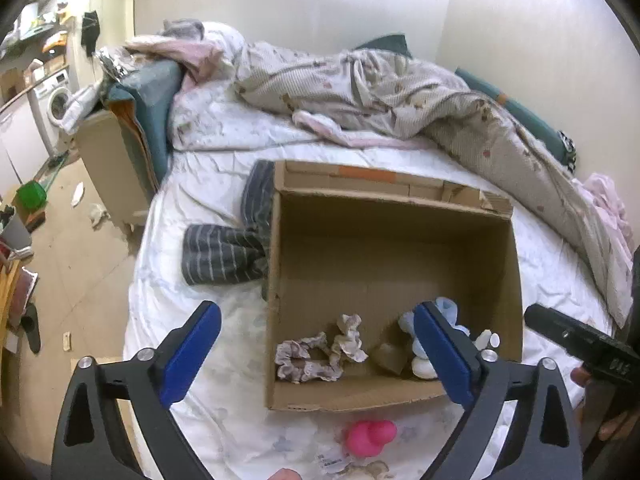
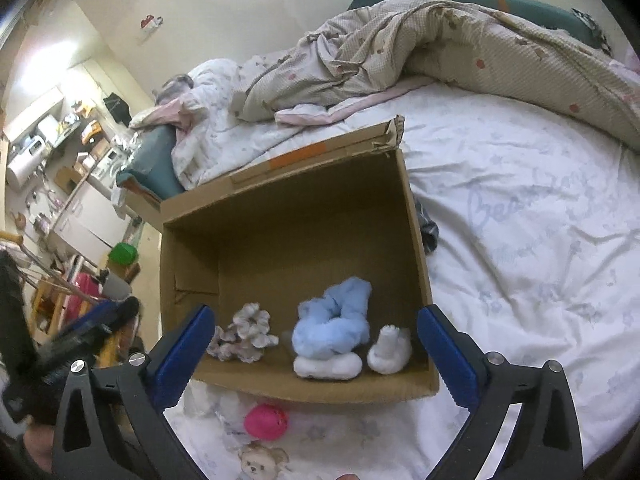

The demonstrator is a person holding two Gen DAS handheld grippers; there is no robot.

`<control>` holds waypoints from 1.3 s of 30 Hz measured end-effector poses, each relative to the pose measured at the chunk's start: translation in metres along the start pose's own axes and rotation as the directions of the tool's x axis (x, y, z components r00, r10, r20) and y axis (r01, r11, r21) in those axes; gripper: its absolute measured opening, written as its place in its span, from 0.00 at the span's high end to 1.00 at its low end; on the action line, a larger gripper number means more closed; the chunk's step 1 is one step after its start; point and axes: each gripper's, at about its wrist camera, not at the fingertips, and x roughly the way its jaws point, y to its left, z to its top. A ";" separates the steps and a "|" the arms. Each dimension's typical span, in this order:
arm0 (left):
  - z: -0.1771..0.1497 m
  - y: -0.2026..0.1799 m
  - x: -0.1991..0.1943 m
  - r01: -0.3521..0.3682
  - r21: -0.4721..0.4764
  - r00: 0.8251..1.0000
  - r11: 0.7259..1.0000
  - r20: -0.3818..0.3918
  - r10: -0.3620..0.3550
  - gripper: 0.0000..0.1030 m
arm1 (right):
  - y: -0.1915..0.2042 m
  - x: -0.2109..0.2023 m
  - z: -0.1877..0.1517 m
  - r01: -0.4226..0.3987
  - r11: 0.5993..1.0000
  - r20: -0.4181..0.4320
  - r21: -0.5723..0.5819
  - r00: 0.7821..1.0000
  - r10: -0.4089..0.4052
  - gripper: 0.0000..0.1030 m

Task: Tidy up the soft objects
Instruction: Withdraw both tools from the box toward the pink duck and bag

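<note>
An open cardboard box [image 1: 400,200] [image 2: 288,172] lies on the bed. Inside it are a floral scrunchie [image 1: 316,354] [image 2: 244,334], a light blue fluffy scrunchie [image 2: 334,322] [image 1: 446,310] and white fluffy pieces [image 2: 326,366]. A pink soft toy [image 1: 370,436] [image 2: 266,420] lies on the sheet in front of the box, next to a small bear toy [image 2: 260,462]. My left gripper [image 1: 316,356] is open and empty above the box's near edge. My right gripper [image 2: 312,356] is open and empty over the same edge.
A dark striped garment [image 1: 224,256] lies left of the box. A rumpled duvet [image 1: 400,88] [image 2: 440,48] fills the far side of the bed [image 2: 520,220]. The cluttered floor and a washing machine [image 1: 52,104] are to the left.
</note>
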 end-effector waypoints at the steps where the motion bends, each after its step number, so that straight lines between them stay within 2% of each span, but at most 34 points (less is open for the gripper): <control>1: -0.001 0.001 -0.003 -0.012 0.010 1.000 1.000 0.003 0.012 0.03 | 0.001 -0.001 -0.002 0.004 1.000 -0.003 -0.005 1.000 -0.004 0.00; 5: -0.011 0.009 -0.009 -0.021 0.002 1.000 1.000 -0.017 0.021 0.03 | 0.006 -0.006 -0.012 0.010 1.000 -0.003 -0.015 1.000 -0.010 0.00; 12: -0.037 0.023 -0.013 -0.076 -0.016 0.994 0.997 -0.075 0.075 0.02 | 0.018 -0.006 -0.035 0.013 0.999 -0.039 -0.040 0.999 -0.014 0.00; 16: -0.047 0.024 -0.015 -0.101 -0.006 0.991 0.995 -0.093 0.100 0.03 | 0.013 -0.002 -0.049 -0.059 0.998 -0.092 0.037 0.994 0.062 0.00; 23: -0.067 0.024 -0.018 -0.090 -0.017 0.984 0.996 -0.153 0.086 0.02 | 0.020 0.001 -0.070 -0.037 0.999 -0.141 0.011 0.989 0.039 0.00; 29: -0.082 0.025 -0.012 -0.090 -0.032 0.971 0.995 -0.224 0.081 0.03 | 0.018 0.004 -0.084 -0.016 0.999 -0.173 0.028 0.985 0.021 0.00; 34: -0.091 0.029 -0.011 -0.094 -0.038 0.964 0.995 -0.252 0.082 0.03 | 0.018 0.007 -0.092 -0.049 0.997 -0.219 0.054 0.974 0.060 0.00; 39: -0.101 0.040 -0.004 -0.093 -0.104 0.947 0.990 -0.315 0.056 0.03 | 0.019 0.011 -0.096 -0.033 0.999 -0.244 0.036 0.969 0.041 0.00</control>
